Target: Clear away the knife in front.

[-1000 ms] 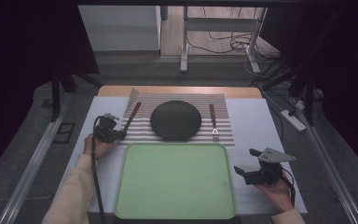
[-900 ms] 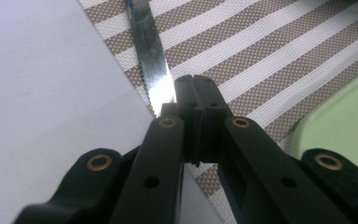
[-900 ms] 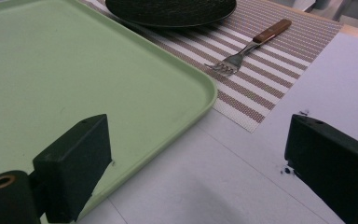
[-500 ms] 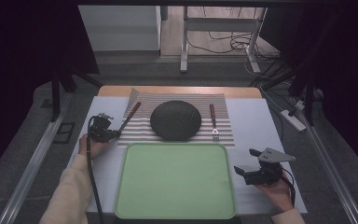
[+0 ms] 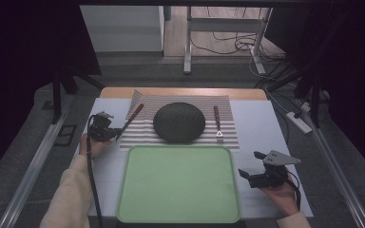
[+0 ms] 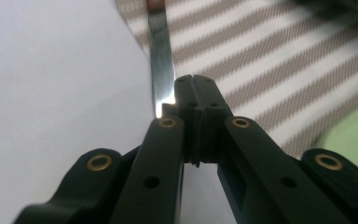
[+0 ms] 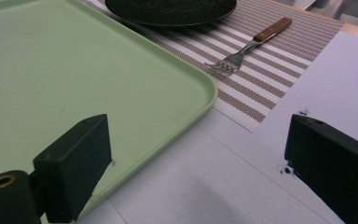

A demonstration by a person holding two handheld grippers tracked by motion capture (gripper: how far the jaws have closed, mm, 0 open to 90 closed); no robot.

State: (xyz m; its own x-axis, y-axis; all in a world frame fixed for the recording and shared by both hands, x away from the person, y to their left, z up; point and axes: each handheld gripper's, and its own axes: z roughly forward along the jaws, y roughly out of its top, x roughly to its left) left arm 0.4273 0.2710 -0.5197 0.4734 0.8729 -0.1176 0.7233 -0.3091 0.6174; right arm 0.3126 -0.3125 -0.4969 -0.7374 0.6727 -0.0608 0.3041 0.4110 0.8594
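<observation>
White table (image 5: 266, 128): left gripper (image 6: 193, 81) closed beside knife (image 6: 161, 60) (tip hidden); right gripper (image 7: 200, 163) wide, empty.

Left gripper (image 5: 116, 134) at mid-left of the high view, jaws pressed together, forearm rising from bottom left. Right gripper (image 5: 249, 165) at lower right, jaws spread wide.

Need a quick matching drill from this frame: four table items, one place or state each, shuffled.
Items:
1. knife
2. fork
3. green tray
4. right tool

Places or states:
A. right of the dark plate, on the striped mat
B. jaws open
C. nearest the person, bare
D. at the mat's left edge, by the shut left tool

Pairs: 1-D, 2-A, 3-C, 4-B
</observation>
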